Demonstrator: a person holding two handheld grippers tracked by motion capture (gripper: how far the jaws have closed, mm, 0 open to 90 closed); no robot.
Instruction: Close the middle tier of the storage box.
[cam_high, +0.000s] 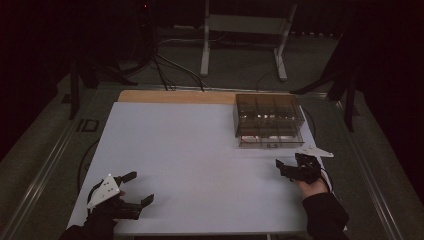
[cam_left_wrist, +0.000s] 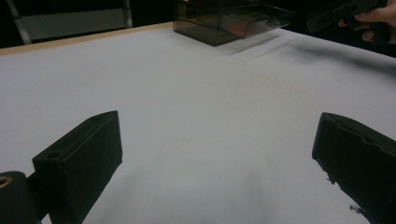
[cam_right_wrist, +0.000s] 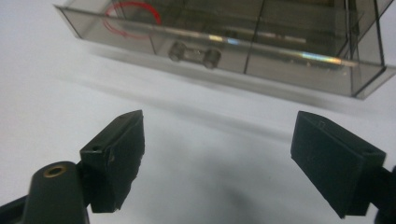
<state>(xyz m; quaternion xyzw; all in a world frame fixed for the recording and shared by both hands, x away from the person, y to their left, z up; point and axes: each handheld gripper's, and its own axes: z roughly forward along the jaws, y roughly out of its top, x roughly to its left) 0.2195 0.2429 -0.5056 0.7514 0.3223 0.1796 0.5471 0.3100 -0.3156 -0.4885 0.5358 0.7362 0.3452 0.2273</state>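
Black jaws of the right claw stand released just short of the box on the tabletop; it should approach squarely, low and slow.

The high view looks forward and down from above the near edge of the white rectangular tabletop, taking in its whole surface. The left gripper view sits low over that top, looking across it to the distant smoky transparent plastic compartment box. The right gripper view faces the same box from close by, angled slightly downward. All three share the box and the tabletop.
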